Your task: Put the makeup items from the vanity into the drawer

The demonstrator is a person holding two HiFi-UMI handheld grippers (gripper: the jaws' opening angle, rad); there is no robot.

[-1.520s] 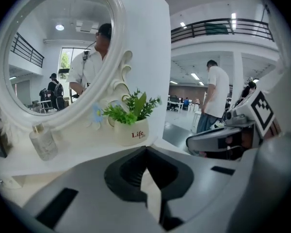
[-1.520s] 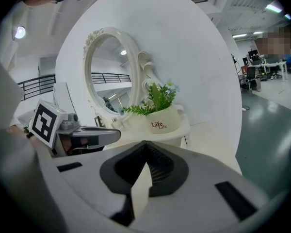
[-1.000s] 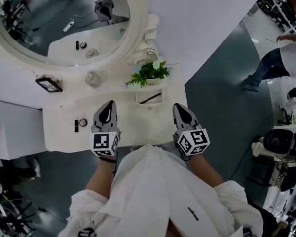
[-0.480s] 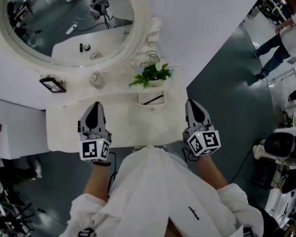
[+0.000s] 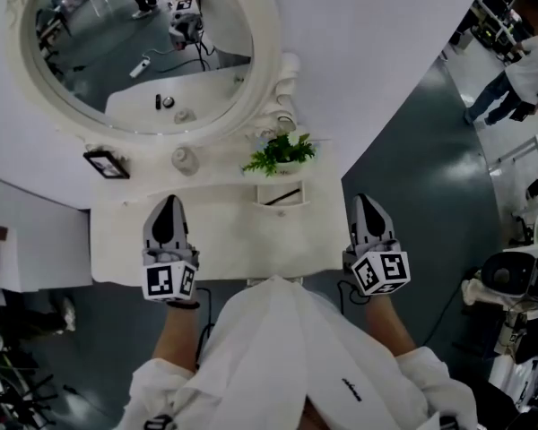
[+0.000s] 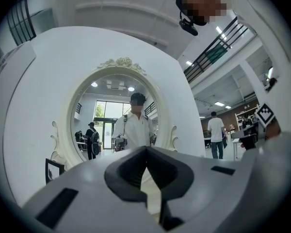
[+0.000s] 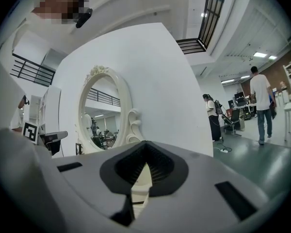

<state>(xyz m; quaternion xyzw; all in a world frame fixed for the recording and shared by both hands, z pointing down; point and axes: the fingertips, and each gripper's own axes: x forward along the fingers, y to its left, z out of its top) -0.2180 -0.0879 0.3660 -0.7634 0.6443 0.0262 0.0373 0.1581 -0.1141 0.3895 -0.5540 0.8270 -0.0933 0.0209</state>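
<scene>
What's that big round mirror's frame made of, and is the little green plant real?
Mirror frame: looks like white painted wood or moulded resin, smooth, matte, with carved curls at its side; I cannot tell which. Plant: maybe plastic, since the leaves look stiff and evenly bright green, but it could be real.

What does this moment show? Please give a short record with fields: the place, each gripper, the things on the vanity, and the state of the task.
place: white vanity below an oval mirror
left gripper: jaws together, nothing between them, over the vanity's left part
right gripper: jaws together, nothing between them, by the vanity's right edge
at the vanity's back: green plant, small round jar, small dark frame
open compartment: holds a dark slim stick
task state: no makeup item is held
</scene>
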